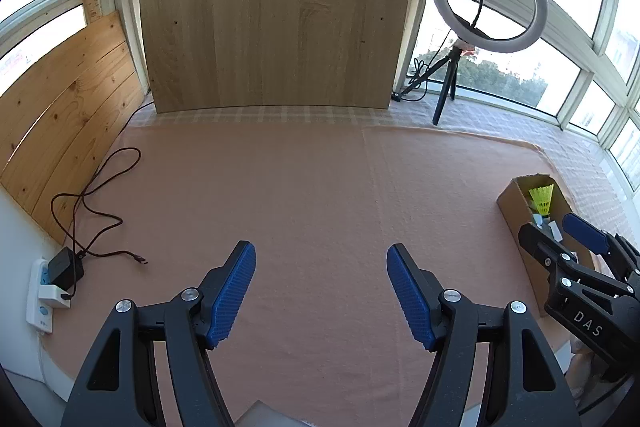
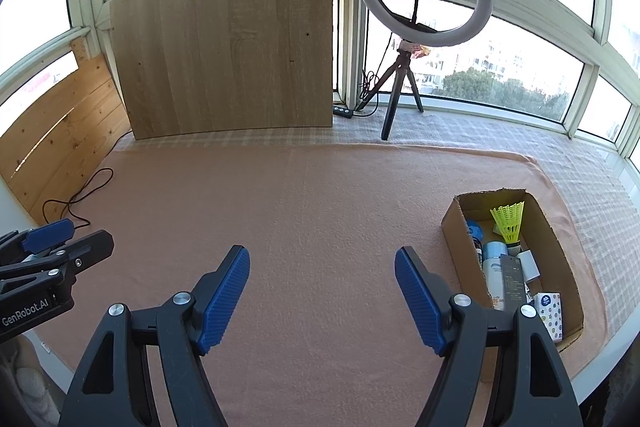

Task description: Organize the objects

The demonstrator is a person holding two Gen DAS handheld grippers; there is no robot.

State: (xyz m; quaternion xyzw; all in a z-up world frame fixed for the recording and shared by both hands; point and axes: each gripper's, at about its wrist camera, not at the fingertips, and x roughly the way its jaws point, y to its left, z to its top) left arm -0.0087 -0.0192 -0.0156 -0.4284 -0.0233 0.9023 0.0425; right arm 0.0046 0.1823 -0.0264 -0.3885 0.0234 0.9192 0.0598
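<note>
1. You hold both grippers over a bare stretch of the pink cloth [image 2: 320,211] that covers the worktop; the left gripper [image 1: 321,287] has its fingers spread wide with nothing between them, and the right gripper [image 2: 322,291] is released in the same way, empty.

2. The things to be organized sit in the cardboard box [image 2: 560,247] at your right, near the worktop's right edge: a yellow shuttlecock [image 2: 509,221] at the far end, a white spray can [image 2: 493,267] lying lengthways, a dark flat pack [image 2: 513,277] over it, a blue round item [image 2: 475,230] by the left wall, and a small patterned tissue pack [image 2: 552,309] at the near end.

3. Judged from how things lie, the task looks finished or nearly so: no loose object shows on the cloth in either view, only a dark cable [image 1: 96,211] running to a charger [image 1: 66,269] at the far left.

4. The box's near corner is hidden behind your right gripper's finger, so anything tucked there can't be checked; the blue item may be a roll of tape, but it is too small to be sure.

5. From the left wrist view the right gripper covers most of the box, leaving only the shuttlecock plain.
</note>
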